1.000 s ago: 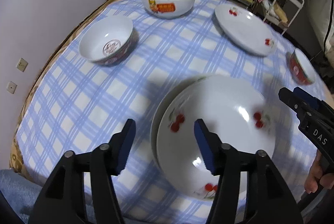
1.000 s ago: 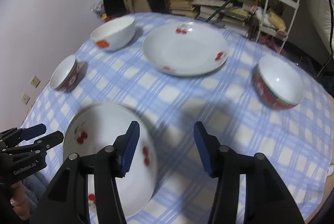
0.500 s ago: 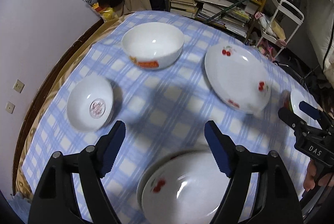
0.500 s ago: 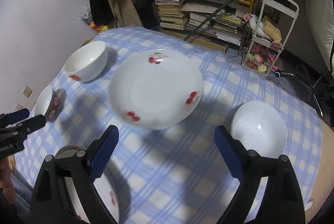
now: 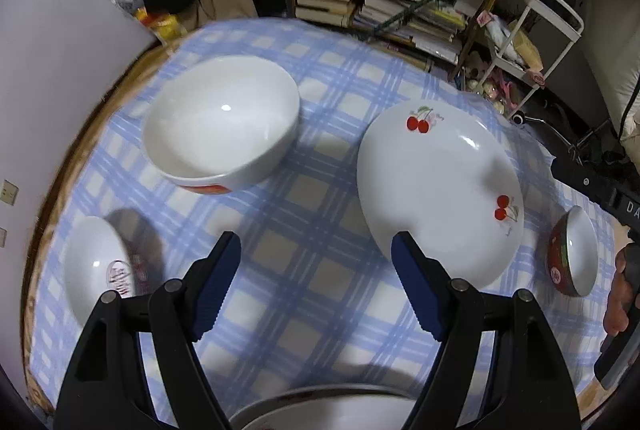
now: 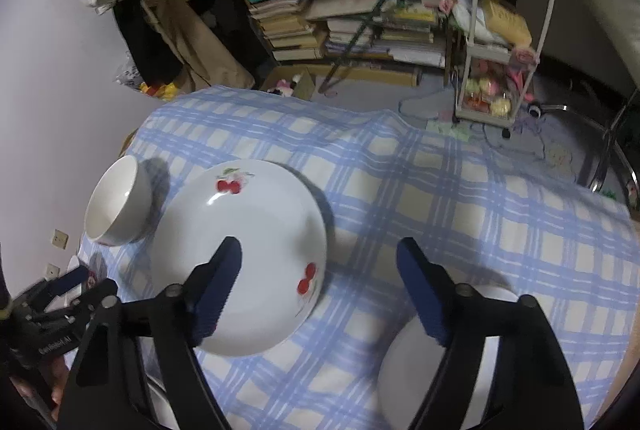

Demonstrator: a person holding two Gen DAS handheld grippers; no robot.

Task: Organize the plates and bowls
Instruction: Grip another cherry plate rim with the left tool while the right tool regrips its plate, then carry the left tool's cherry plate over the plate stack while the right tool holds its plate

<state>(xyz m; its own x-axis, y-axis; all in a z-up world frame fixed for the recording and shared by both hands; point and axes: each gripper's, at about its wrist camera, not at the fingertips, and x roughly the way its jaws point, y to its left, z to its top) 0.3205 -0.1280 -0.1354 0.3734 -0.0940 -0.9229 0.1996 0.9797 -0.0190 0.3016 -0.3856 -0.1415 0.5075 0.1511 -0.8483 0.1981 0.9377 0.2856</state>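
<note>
On the checked table [image 5: 312, 197], left to right: a small bowl [image 5: 96, 266] near the left edge, a big white bowl [image 5: 220, 121] farther back, a cherry plate [image 5: 436, 189] right of centre, and a red-sided bowl [image 5: 572, 254] at the far right; stacked plates [image 5: 332, 410] lie at the near edge. The left hand-held gripper [image 5: 316, 290] hangs open over bare cloth, holding nothing. The right hand-held gripper [image 6: 320, 290], its jaws just narrowed a little, is open and empty above the cherry plate's right rim

Black plastic left gripper [image 5: 316, 288] with ribbed blue pads [image 5: 216, 290] (silver pivot screws).
</note>
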